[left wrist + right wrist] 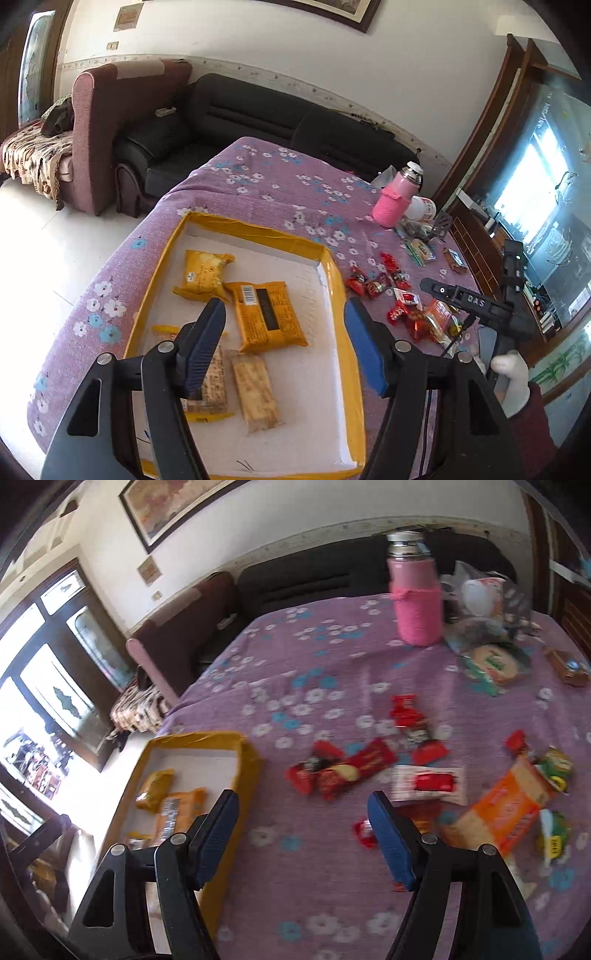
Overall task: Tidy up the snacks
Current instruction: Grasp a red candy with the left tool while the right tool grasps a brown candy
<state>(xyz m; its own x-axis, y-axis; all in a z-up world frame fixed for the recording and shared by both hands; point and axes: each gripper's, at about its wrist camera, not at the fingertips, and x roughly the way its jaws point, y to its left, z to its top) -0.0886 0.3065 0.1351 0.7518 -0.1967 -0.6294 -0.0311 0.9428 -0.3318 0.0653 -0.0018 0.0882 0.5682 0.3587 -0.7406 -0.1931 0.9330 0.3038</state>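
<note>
Two pairs of tongs are mine here, and both stand spread with nothing between their pads. My left tongs [284, 321] hang over the yellow-edged box [334, 269], which sits on the worktop [258, 177] under its purple flowered cloth. Inside the box lie two yellow snack packs [269, 317], one partly over the other, and nearer to me two pale bars [255, 391] in clear wrap side by side. One more yellow packet [164, 328] lies partly hidden behind my left pad.

My right tongs [303, 812] hover above bare cloth just beside the box's near corner [247, 760]. Ahead of them a cluster of red sweets [332, 771] lies scattered on the cloth, with a white-and-red packet [428, 781] next to it. An orange packet [506, 805] lies to the right, touching small green-wrapped pieces [554, 834]. Farther back stands a pink flask [417, 602] with a metal cap, upright, and beside it a heap of bags that I cannot make out clearly. In the left view my gloved right hand [511, 384] grips the other handle.
</note>
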